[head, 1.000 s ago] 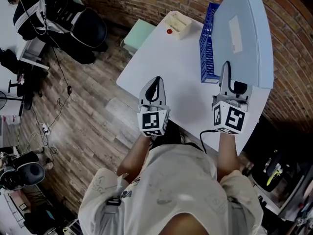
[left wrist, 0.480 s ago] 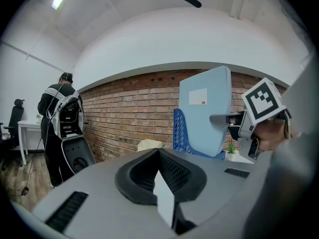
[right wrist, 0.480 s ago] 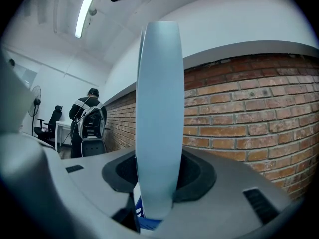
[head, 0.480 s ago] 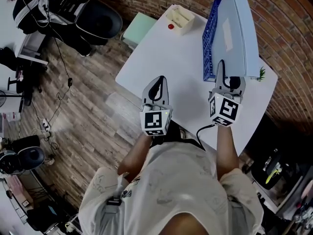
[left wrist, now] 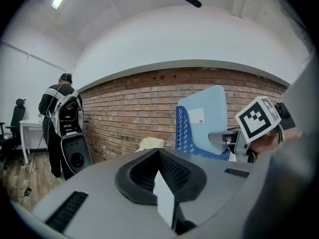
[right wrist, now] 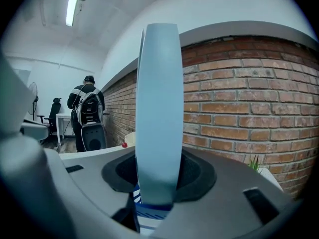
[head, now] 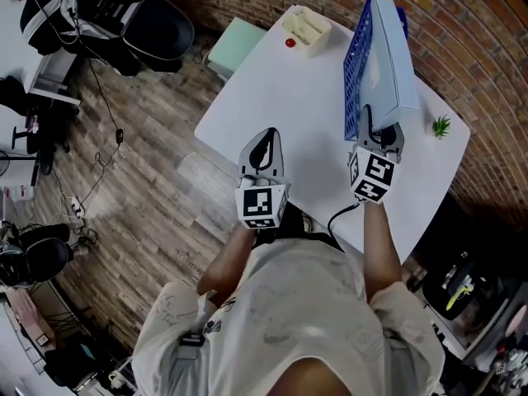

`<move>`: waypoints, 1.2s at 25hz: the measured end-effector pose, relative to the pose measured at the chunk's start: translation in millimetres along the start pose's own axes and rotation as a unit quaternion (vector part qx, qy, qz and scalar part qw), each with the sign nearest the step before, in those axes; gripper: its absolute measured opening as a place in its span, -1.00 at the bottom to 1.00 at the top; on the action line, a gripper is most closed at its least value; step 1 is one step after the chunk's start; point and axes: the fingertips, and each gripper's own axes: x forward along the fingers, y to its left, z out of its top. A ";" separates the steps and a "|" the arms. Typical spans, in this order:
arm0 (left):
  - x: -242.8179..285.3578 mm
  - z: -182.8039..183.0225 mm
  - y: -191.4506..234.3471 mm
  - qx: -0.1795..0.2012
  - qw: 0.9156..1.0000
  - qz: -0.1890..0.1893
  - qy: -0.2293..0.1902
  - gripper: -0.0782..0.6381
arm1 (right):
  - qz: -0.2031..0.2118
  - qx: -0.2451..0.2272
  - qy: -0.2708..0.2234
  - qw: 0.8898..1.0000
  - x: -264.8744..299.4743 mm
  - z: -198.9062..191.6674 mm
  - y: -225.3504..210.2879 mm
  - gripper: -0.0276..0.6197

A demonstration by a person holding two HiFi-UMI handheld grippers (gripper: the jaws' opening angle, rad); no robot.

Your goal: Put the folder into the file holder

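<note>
Head view: my left tool [head: 264,139] hangs over the near edge of the white surface [head: 289,106], well apart from my right tool [head: 378,132] at the far right. The right tool grips the near lower corner of the light blue folder [head: 388,52], which stands on edge right beside the blue mesh file holder [head: 355,64]. I cannot tell from this view whether the folder sits inside a compartment.

Left gripper view: the left tool is clenched, its jaws meeting at the tip with nothing between them. Only this view shows the broad face of the folder and the white label [left wrist: 198,116] on it.

Right gripper view: the folder appears edge-on and upright, clamped between the jaws, with blue mesh of the file holder directly below its lower edge.

Both gripper views show a person with a backpack [left wrist: 62,116] standing by the brick wall [right wrist: 234,103]; the head view does not show the person standing.

Count:
- tools: two
- folder: one
- file holder: one
- beige tray [head: 307,28]: one, at the far corner
- small red object [head: 289,43]: one, just beside the tray
- small green plant [head: 441,126]: one, right of the folder
</note>
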 end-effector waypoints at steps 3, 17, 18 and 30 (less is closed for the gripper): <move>8.0 -5.2 -0.4 0.001 1.000 0.002 0.005 -0.75 | -0.001 -0.003 0.019 1.000 9.6 -17.5 -2.1 -0.37; 1.5 -3.9 -3.3 0.003 1.000 0.000 0.002 -0.75 | 0.002 -0.010 0.014 1.000 9.2 -16.6 0.0 -0.34; 0.9 -3.5 -3.0 0.003 1.000 0.000 0.002 -0.75 | 0.002 -0.010 0.012 1.000 8.8 -16.1 0.4 -0.33; 3.4 0.1 -1.1 0.006 1.000 -0.001 -0.006 -0.75 | 0.022 0.010 -0.001 1.000 9.2 1.1 1.3 0.18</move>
